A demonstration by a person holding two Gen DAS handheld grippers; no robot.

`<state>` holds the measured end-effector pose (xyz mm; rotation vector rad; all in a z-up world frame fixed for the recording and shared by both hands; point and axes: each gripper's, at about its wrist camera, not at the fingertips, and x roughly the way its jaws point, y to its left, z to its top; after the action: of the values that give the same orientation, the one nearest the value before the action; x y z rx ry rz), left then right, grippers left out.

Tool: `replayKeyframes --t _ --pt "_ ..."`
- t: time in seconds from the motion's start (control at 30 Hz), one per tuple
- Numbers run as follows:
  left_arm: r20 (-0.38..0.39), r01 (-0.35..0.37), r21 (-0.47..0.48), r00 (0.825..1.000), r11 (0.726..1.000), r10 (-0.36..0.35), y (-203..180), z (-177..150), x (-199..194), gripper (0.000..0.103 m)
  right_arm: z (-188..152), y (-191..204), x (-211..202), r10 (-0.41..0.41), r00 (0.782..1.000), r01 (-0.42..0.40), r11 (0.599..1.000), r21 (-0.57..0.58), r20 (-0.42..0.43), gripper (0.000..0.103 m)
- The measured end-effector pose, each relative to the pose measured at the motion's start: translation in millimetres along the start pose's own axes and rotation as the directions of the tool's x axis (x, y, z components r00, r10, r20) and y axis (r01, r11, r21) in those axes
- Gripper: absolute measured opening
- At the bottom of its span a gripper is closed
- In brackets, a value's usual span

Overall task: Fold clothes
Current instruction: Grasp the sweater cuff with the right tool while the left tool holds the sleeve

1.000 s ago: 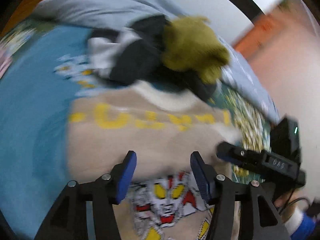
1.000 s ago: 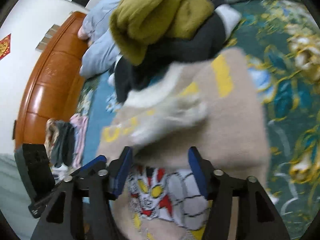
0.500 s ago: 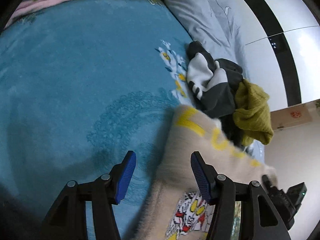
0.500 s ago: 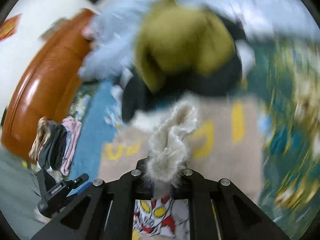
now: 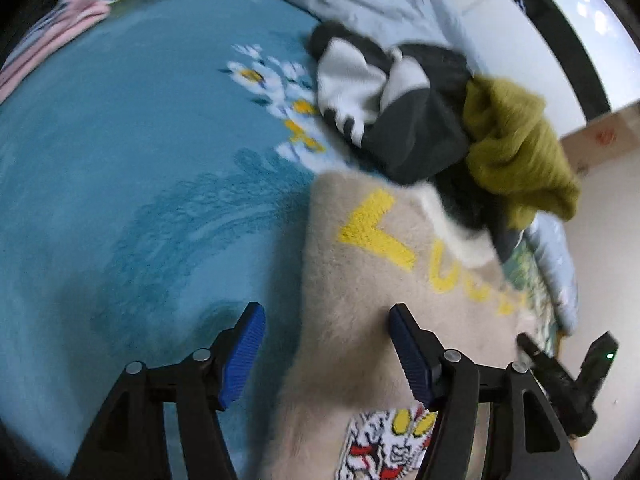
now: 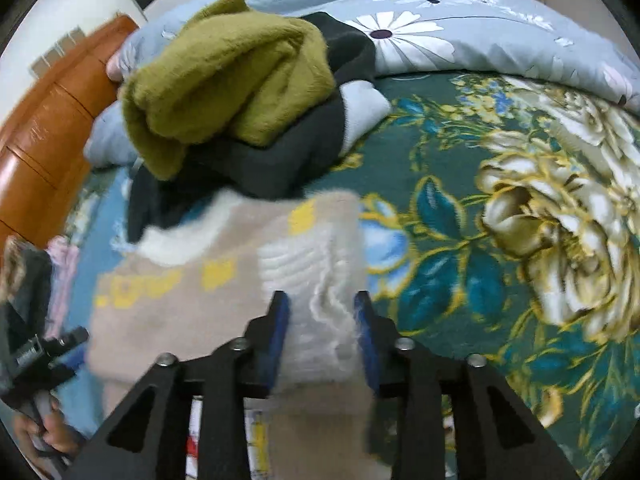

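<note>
1. While your right gripper (image 6: pixel 322 334) pinches the fuzzy white ribbed cuff (image 6: pixel 312 280) of the beige fleece sweater with yellow letters (image 6: pixel 192 304), its blue pads (image 6: pixel 276 332) press the cuff from both sides, and the sleeve is folded over the sweater's body.
2. Your left gripper (image 5: pixel 326 350) stands wide open, holding nothing; its right blue pad (image 5: pixel 408 356) hovers over the sweater's (image 5: pixel 360 280) left edge, and its left pad over the teal bedspread (image 5: pixel 120 160).
3. Only the left view shows the cartoon patch (image 5: pixel 394 444) on the sweater clearly, along with the white daisy print (image 5: pixel 276 88) on the bedspread.
4. Only the right view shows the dark green blanket with large cream and gold flowers (image 6: pixel 520 208) beside the sweater, the orange wooden headboard (image 6: pixel 44 132), and your hand (image 6: pixel 52 432) on the left gripper's handle.
5. Both views show the olive-green knit garment (image 6: pixel 224 76) piled on a black and white garment (image 5: pixel 400 112), just past the sweater's collar and touching it.
6. Behind the pile lies a pale blue quilt with daisies (image 6: pixel 460 36).
</note>
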<state>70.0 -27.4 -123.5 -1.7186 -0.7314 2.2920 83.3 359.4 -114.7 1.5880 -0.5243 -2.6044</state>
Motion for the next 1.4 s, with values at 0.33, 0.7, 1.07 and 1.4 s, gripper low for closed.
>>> replayKeyframes --t 0.33,0.7,1.07,1.4 --pt "-0.018 0.055 -0.113 0.998 0.992 -0.057 7 10 20 0.060 11 -53 40 0.275 0.960 -0.250 0.922 0.296 -0.045 0.065" --pt "0.186 0.088 -0.004 0.979 0.996 -0.085 -12 -13 -44 0.027 21 7 -12 0.238 0.971 -0.232 0.965 0.125 -0.032 0.024" --pt "0.437 0.075 -0.187 0.899 0.980 0.014 99 1 -148 0.027 62 194 -36 0.398 0.917 -0.384 0.865 -0.322 -0.023 0.024" --pt "0.415 -0.009 -0.355 0.895 0.935 0.166 176 42 -131 0.027 81 337 59 0.342 0.932 -0.353 0.796 -0.492 -0.117 0.024"
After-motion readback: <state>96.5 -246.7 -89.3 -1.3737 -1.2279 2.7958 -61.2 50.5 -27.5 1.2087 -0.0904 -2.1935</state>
